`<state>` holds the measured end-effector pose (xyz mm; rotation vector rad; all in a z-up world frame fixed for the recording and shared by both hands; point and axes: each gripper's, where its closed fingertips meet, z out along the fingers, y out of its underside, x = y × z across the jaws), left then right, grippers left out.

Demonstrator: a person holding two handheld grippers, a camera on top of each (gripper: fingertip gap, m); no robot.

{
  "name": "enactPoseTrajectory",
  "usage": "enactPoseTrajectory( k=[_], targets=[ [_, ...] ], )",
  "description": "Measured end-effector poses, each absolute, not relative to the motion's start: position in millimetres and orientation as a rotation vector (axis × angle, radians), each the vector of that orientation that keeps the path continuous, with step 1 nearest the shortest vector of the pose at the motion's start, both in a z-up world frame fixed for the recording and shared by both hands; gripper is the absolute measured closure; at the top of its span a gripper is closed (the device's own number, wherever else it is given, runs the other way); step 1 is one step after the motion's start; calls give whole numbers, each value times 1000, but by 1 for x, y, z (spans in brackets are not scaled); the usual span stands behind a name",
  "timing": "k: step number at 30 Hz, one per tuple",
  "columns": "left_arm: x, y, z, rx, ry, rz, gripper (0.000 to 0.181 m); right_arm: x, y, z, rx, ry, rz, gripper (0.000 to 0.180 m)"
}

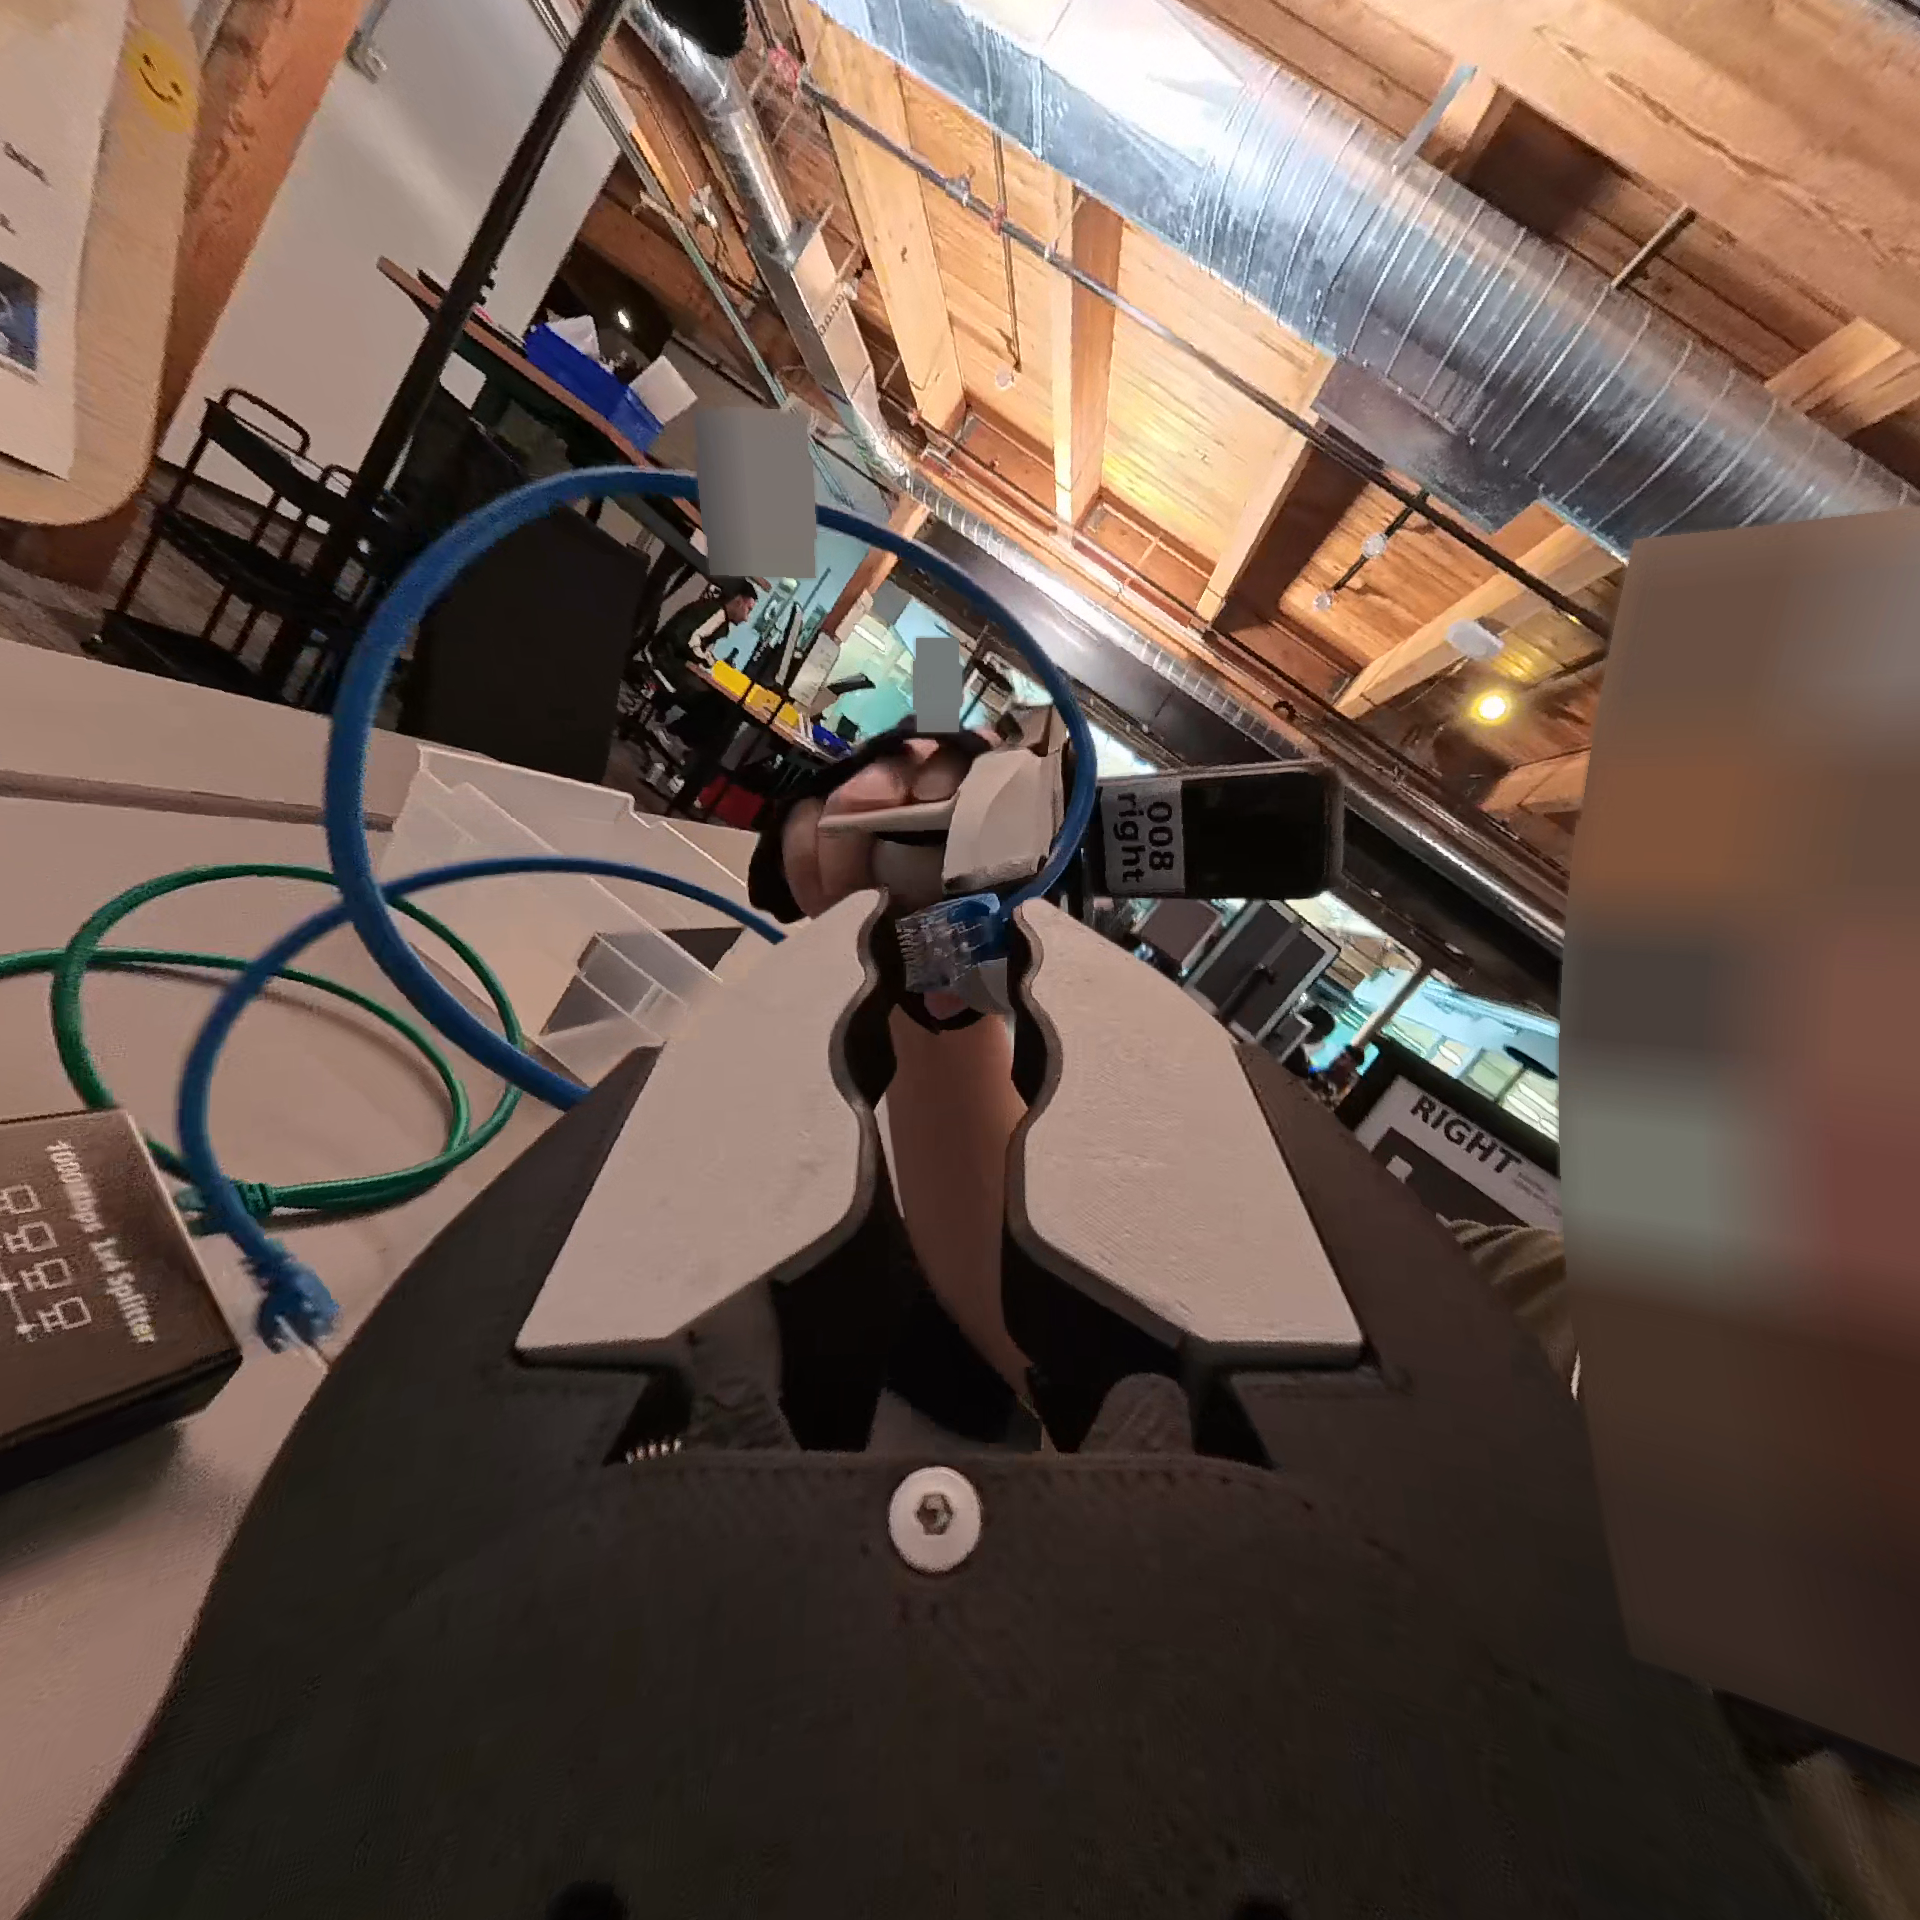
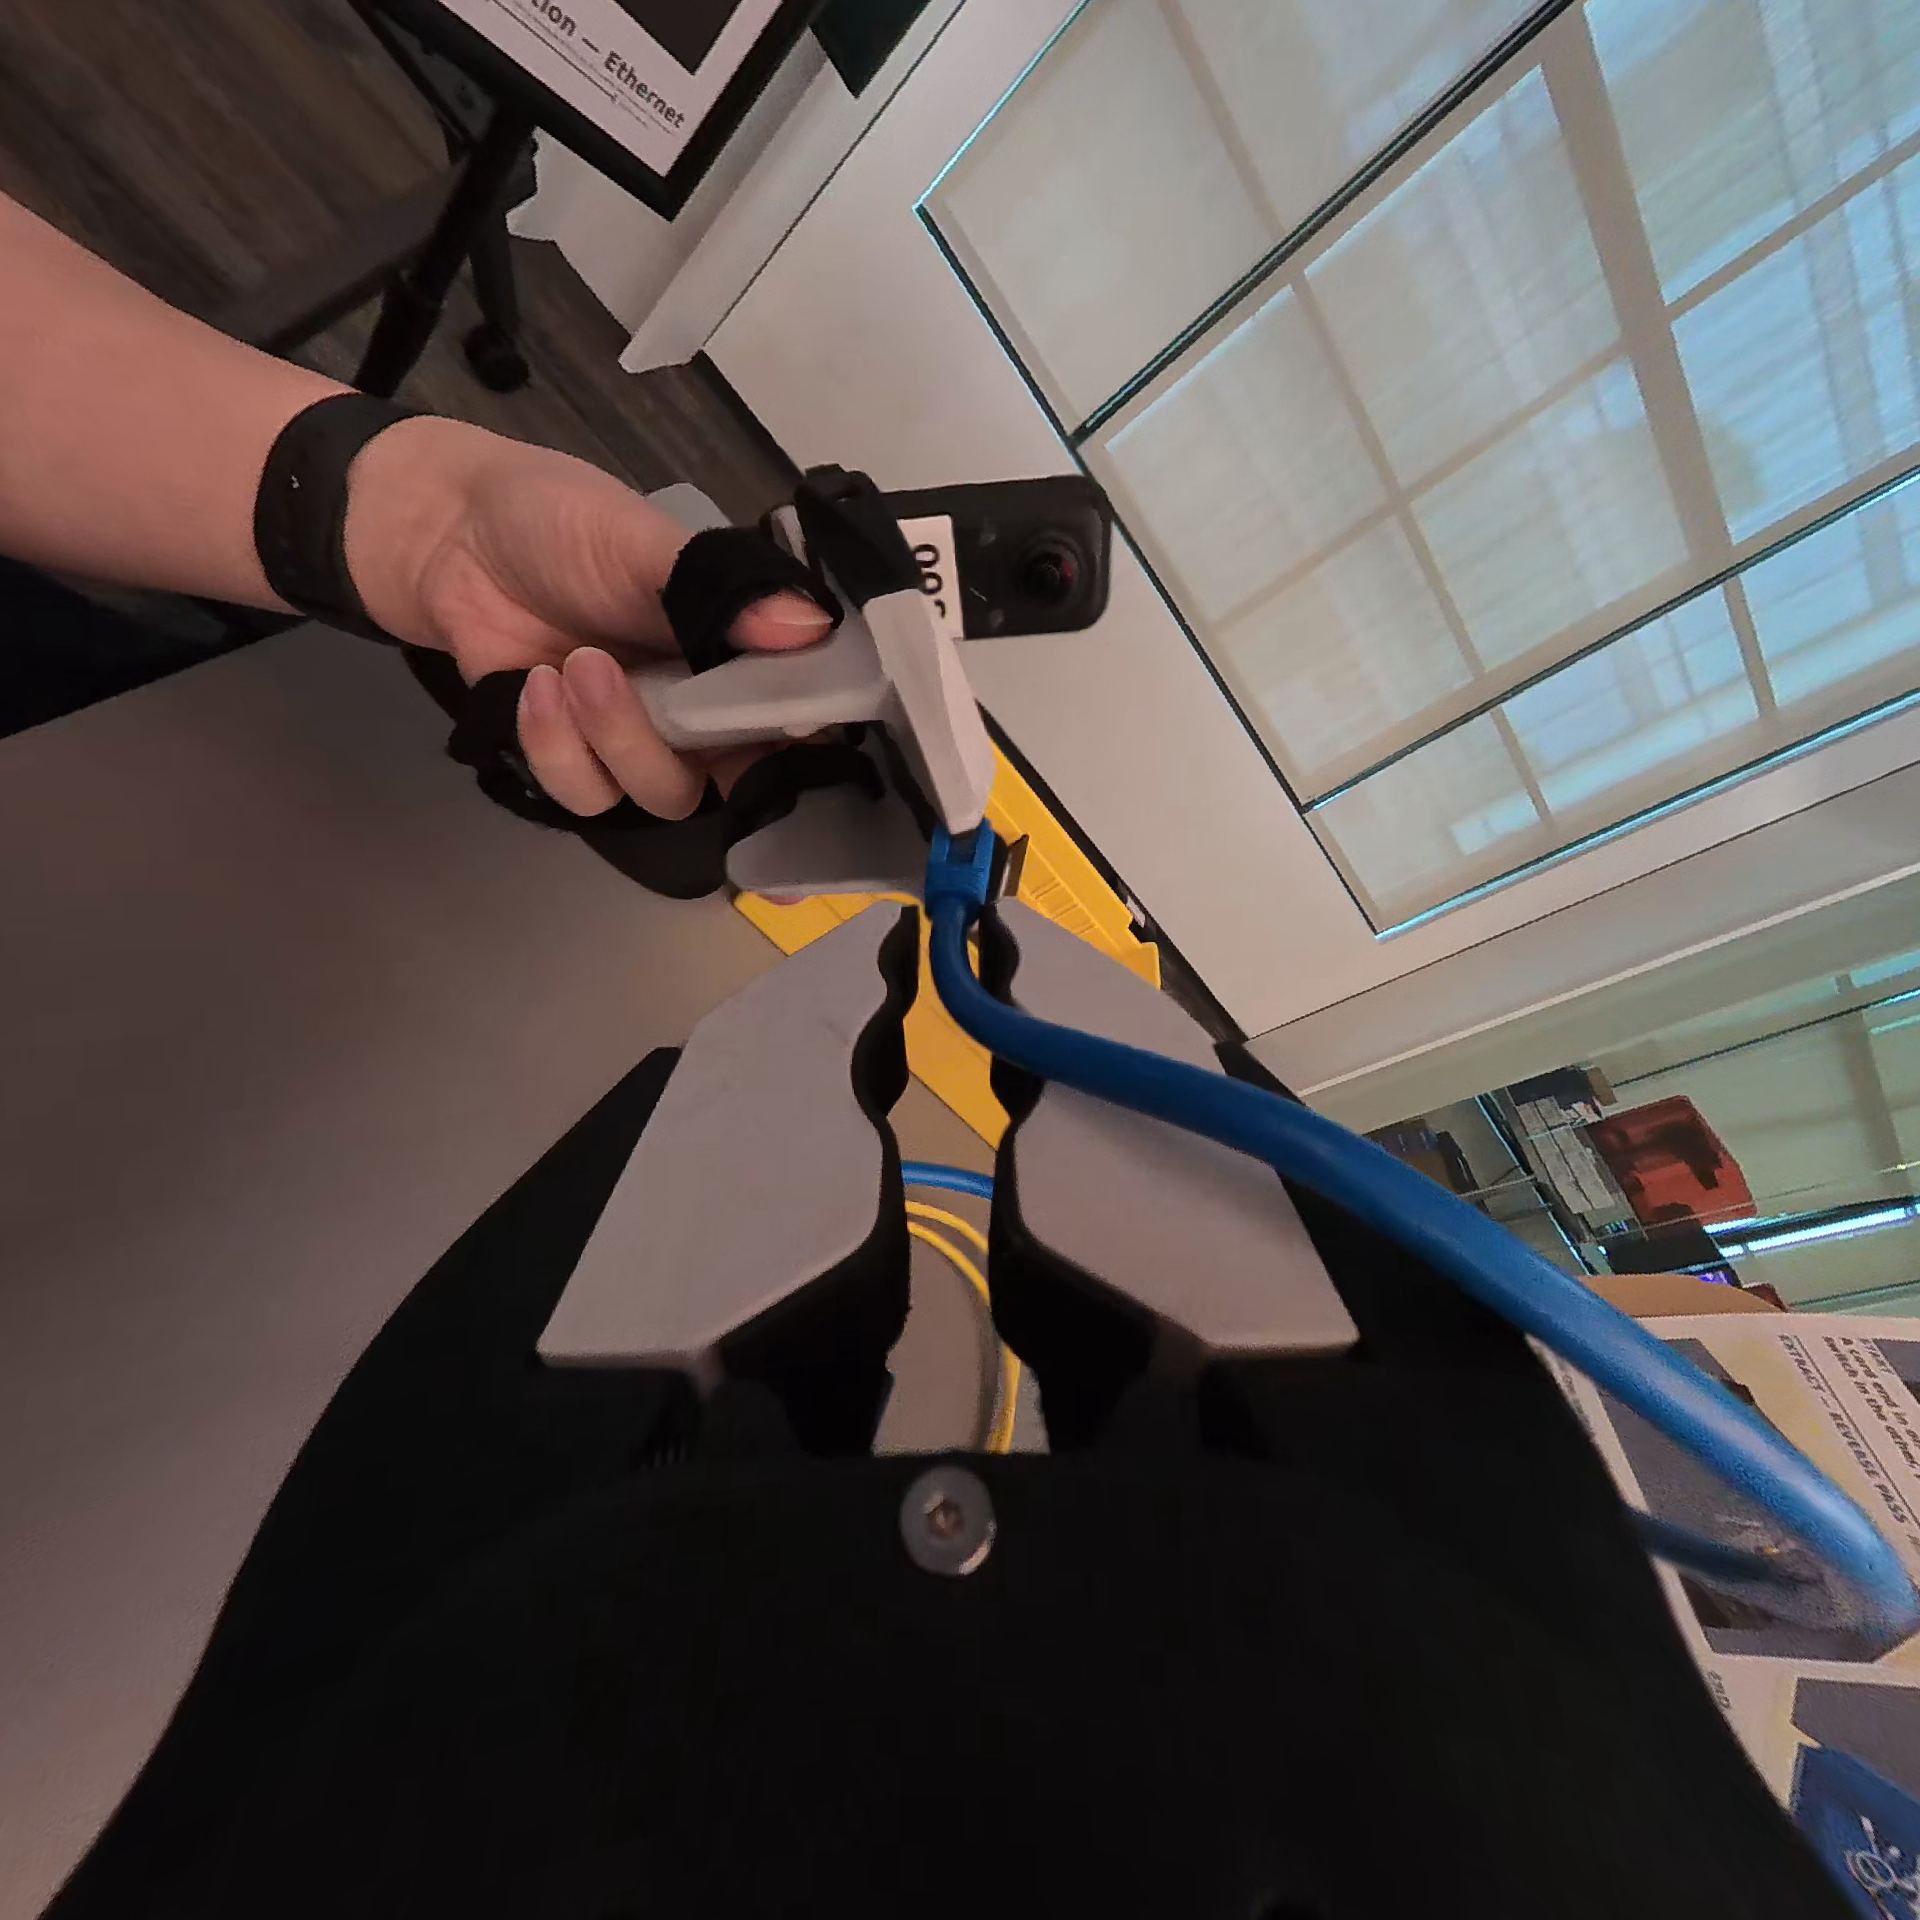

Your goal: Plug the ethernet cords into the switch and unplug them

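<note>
A blue ethernet cord (image 1: 353,727) loops in the air above the table. Its raised plug (image 1: 951,935) sits between the tips of my left gripper (image 1: 951,920), which is shut on it. My right gripper (image 2: 948,920) is shut on the same cord (image 2: 1351,1174) just behind that plug (image 2: 954,862). The two grippers meet tip to tip, each in a person's hand. The cord's other plug (image 1: 296,1314) lies on the table beside the black switch (image 1: 94,1278). A green cord (image 1: 312,987) lies coiled on the table, one end near the switch.
A clear plastic box (image 1: 634,987) and white stepped trays (image 1: 540,821) stand behind the cords. In the right wrist view, a yellow cord (image 2: 977,1247) and a yellow object (image 2: 1049,894) lie below the fingers. Printed sheets (image 2: 1766,1455) lie at the right. Less than 4 cm separates the two grippers' tips. The black switch (image 1: 94,1278) is about equally far from each gripper, around 20 cm.
</note>
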<state>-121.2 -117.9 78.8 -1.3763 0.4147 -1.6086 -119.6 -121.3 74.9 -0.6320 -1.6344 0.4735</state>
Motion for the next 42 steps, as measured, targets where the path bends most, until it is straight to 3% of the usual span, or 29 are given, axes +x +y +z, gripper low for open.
enactPoseTrajectory(
  k=[1,35,42],
  targets=[
    [-124,-118,80,-1367,409,-1605,164,-119,-121,75,-638,-1634,478,168],
    [-138,-109,62,-1399,343,-1470,162,-135,-113,62,-754,-1592,581,173],
    [-144,-105,59,-1386,338,-1424,154,-133,-112,56,-787,-1661,488,173]
  ],
)
